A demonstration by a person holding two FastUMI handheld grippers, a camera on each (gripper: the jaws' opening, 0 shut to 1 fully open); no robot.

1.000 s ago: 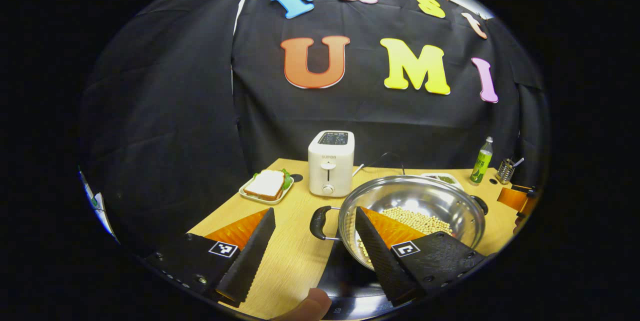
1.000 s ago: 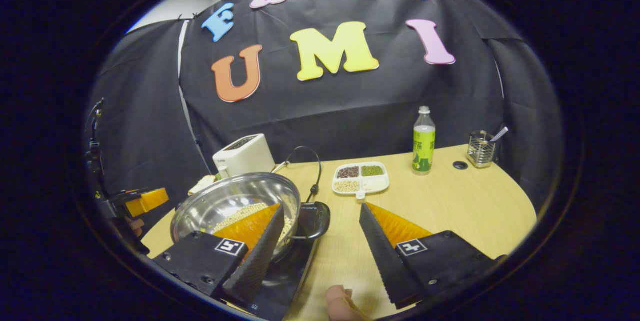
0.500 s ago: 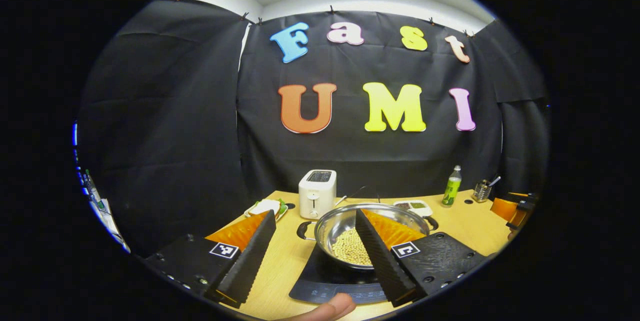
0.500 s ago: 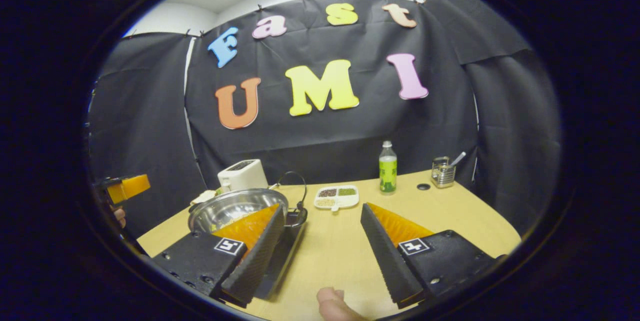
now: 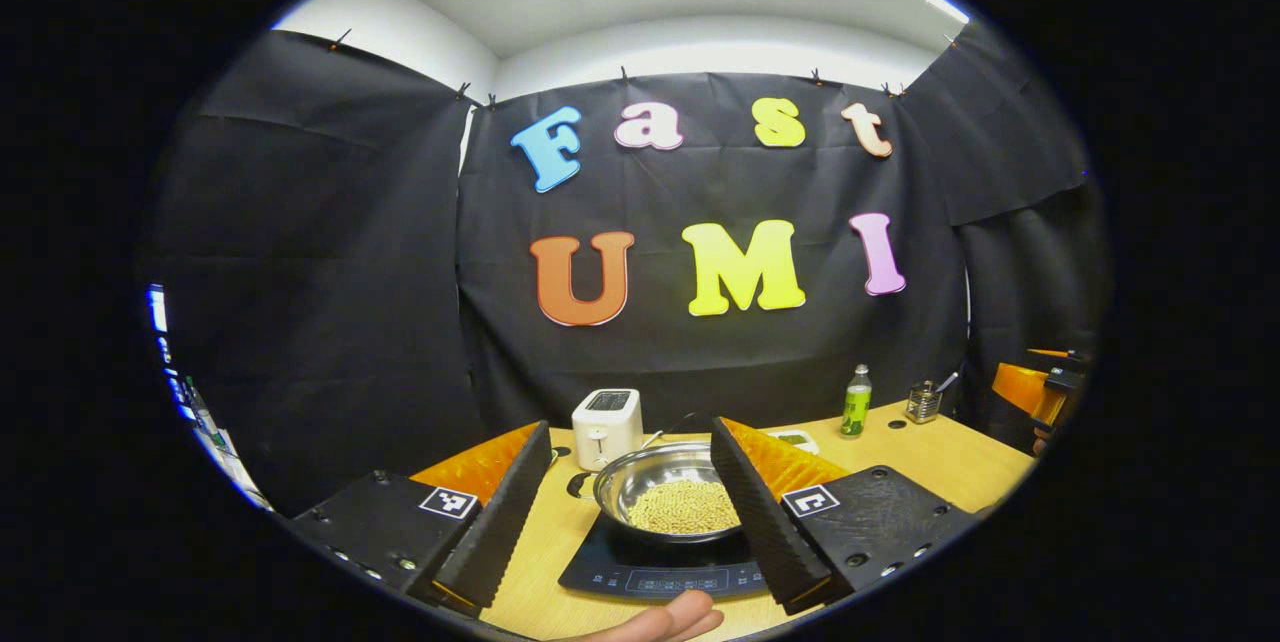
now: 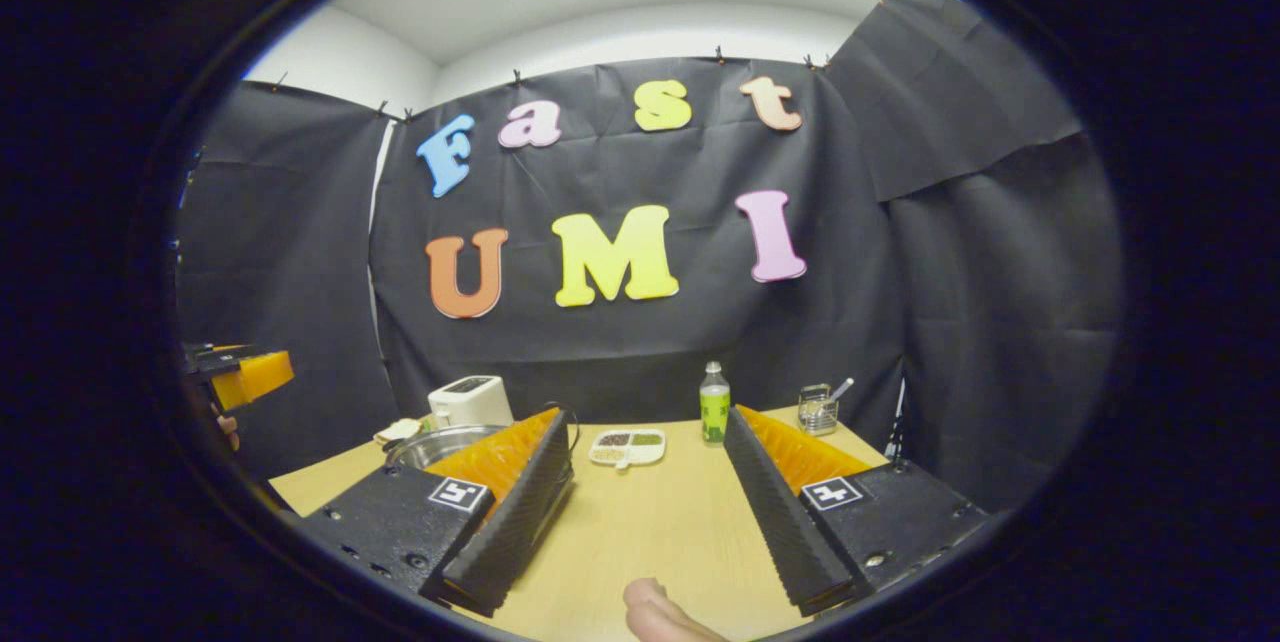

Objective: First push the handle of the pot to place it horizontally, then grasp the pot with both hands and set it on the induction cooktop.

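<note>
Now one pot (image 5: 672,489) on one induction cooktop (image 5: 655,569), both tongs wide.

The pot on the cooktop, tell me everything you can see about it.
The pot is a wide, shallow bowl of shiny metal, upright, sitting on the black induction cooktop near the table's front. Pale round beans cover its bottom. A dark loop handle sticks out sideways from its rim toward the white toaster. No finger of the left gripper touches it. In the right gripper view just its rim peeks out.

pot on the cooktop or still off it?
On it. In the left gripper view the pot of beans sits level on the black cooktop, both grippers open and apart from it.
</note>
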